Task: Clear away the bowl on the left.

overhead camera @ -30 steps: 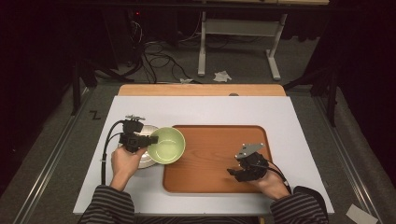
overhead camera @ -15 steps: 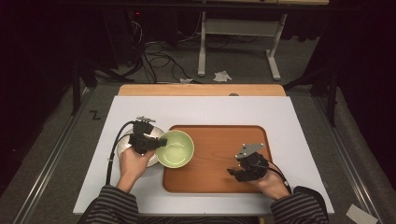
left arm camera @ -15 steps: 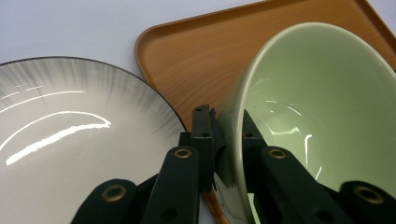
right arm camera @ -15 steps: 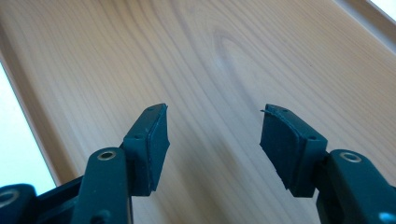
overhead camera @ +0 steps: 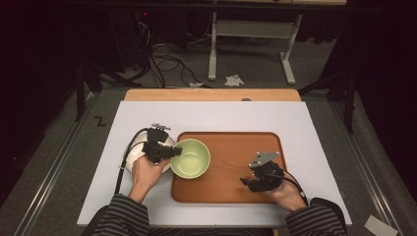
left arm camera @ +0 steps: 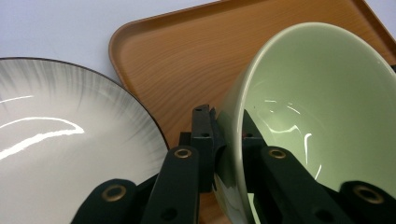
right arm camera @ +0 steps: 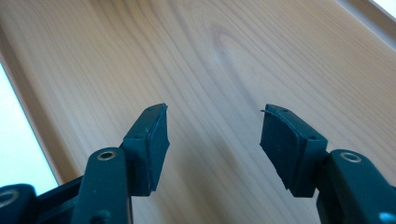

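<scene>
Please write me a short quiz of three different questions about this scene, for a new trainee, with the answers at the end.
1. True or false: the left tongs grip the green bowl by its rim.
2. What lies under the open right tongs? A) white plate B) wooden tray C) bare table
3. Fill in: the white plate sits on the table, ___ the tray.

Key: 1 true; 2 B, the wooden tray; 3 beside.

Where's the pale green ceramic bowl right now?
In the high view, the pale green ceramic bowl sits at the left end of the brown wooden tray, its rim pinched by the left tool, beside the white plate.
</scene>
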{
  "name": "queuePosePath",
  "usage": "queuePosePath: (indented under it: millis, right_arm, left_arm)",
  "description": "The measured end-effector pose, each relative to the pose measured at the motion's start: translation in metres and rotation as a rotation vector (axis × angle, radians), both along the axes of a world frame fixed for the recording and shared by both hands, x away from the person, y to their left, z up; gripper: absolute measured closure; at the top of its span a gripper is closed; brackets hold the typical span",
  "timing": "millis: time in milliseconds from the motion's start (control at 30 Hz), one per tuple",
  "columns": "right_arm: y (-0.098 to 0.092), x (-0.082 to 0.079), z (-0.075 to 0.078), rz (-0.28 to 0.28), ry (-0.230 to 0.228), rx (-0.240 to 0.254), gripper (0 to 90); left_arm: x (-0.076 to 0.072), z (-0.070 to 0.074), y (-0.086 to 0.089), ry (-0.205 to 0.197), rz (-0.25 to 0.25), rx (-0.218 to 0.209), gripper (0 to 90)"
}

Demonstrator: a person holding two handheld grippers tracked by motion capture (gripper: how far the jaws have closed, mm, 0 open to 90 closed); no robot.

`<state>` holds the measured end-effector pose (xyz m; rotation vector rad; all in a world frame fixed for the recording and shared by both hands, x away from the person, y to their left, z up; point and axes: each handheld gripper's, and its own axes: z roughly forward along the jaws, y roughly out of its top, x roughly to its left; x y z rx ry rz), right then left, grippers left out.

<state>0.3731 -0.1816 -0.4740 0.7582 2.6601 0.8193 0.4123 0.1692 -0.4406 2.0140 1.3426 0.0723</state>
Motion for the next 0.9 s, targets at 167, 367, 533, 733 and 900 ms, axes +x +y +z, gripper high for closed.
queuePosePath:
  millis: [167, 367, 533, 733, 900]
  right_arm:
    - [-0.002, -0.002, 0.0, -0.014, 0.006, 0.004, 43.0]
    - [-0.004, -0.004, 0.0, -0.027, 0.003, 0.005, 43.1]
    - [-0.008, -0.007, 0.0, -0.042, -0.002, 0.002, 43.1]
    - [-0.012, -0.011, 0.0, -0.061, 0.0, 0.003, 43.2]
    - [-0.016, -0.014, 0.0, -0.071, -0.003, 0.001, 43.2]
  left_arm:
    - [0.002, -0.001, -0.005, 0.0, -0.005, -0.012, 82.6]
    - [0.005, -0.003, -0.012, 0.01, -0.027, -0.01, 82.6]
    - [0.007, -0.004, -0.018, 0.013, -0.045, -0.02, 82.6]
    - [0.01, -0.004, -0.026, 0.014, -0.067, -0.026, 82.5]
    - [0.011, -0.006, -0.033, 0.019, -0.084, -0.025, 82.5]
